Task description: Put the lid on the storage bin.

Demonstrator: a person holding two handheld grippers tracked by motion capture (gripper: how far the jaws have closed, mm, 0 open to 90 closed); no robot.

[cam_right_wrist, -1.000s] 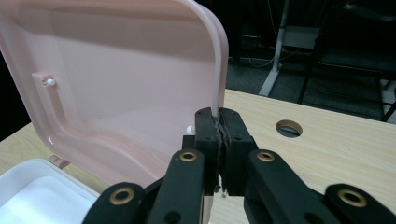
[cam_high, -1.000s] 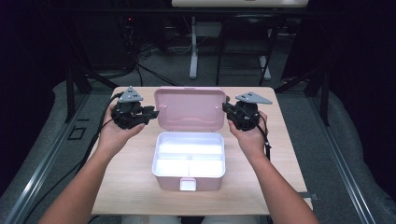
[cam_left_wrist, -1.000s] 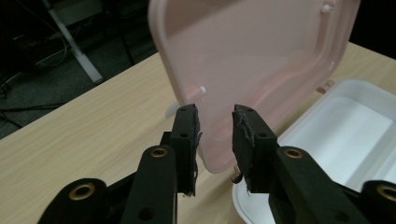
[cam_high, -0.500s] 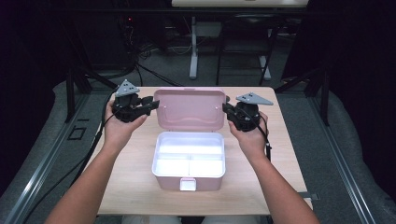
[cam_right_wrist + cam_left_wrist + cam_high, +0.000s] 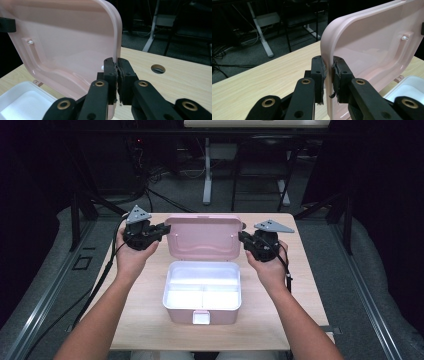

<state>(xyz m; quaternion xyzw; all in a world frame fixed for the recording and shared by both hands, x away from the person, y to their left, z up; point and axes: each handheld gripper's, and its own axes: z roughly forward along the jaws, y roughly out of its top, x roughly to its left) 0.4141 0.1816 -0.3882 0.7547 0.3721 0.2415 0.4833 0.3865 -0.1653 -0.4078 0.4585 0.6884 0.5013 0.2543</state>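
Note:
A pink box with a white, divided inside sits mid-table, and its pink lid stands open and upright at the back. My left gripper is at the lid's left edge. In the left gripper view its jaws are shut on that rim of the lid. My right gripper is at the lid's right edge. In the right gripper view its jaws are pressed on the rim of the lid. The white tray lies below.
The box's front latch faces the person. The wooden table has a round cable hole near its far right. Beyond the far edge are desk legs and cables on a dark floor.
My left gripper has shifted slightly farther up along the lid's left edge. The right gripper and the lid have stayed put.

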